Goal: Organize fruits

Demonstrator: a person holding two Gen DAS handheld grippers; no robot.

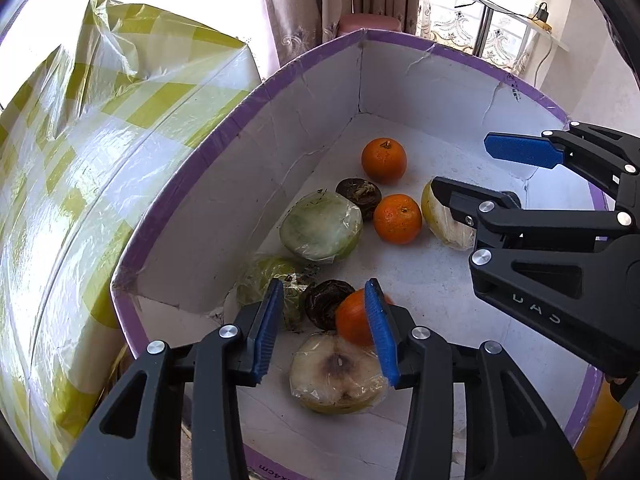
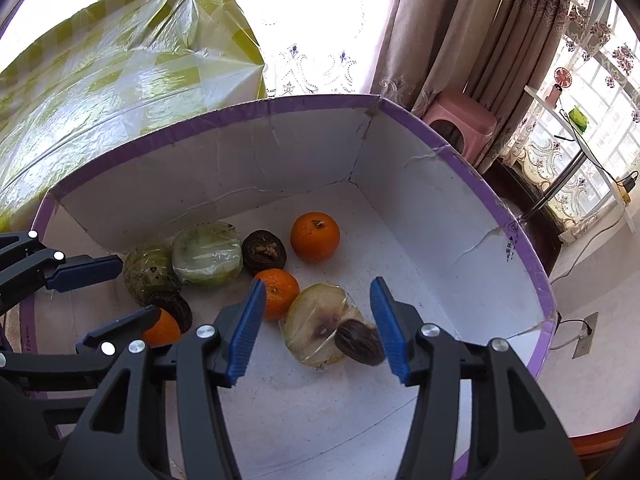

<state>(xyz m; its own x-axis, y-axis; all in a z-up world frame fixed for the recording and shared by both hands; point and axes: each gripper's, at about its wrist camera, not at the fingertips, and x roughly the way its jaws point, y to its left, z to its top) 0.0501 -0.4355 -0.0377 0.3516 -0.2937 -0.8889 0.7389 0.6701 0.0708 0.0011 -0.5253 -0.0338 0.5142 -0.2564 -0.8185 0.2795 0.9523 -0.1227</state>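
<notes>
Inside the white box with a purple rim [image 2: 472, 160] lie three oranges: one [image 2: 315, 236] near the centre of the right wrist view, a second [image 2: 278, 292] just below and left of it, and a third [image 2: 161, 330] at lower left, partly hidden. Three dark, wrinkled brown fruits are there too: one [image 2: 264, 252] left of the top orange, one [image 2: 173, 307] touching the lower-left orange, one [image 2: 359, 342] leaning on a film-wrapped cut half [image 2: 316, 322] with browned flesh. Two wrapped green halves [image 2: 207, 254] [image 2: 150, 270] lie touching at centre left, and the left wrist view shows another browned wrapped half [image 1: 338, 376] at its lower centre.
</notes>
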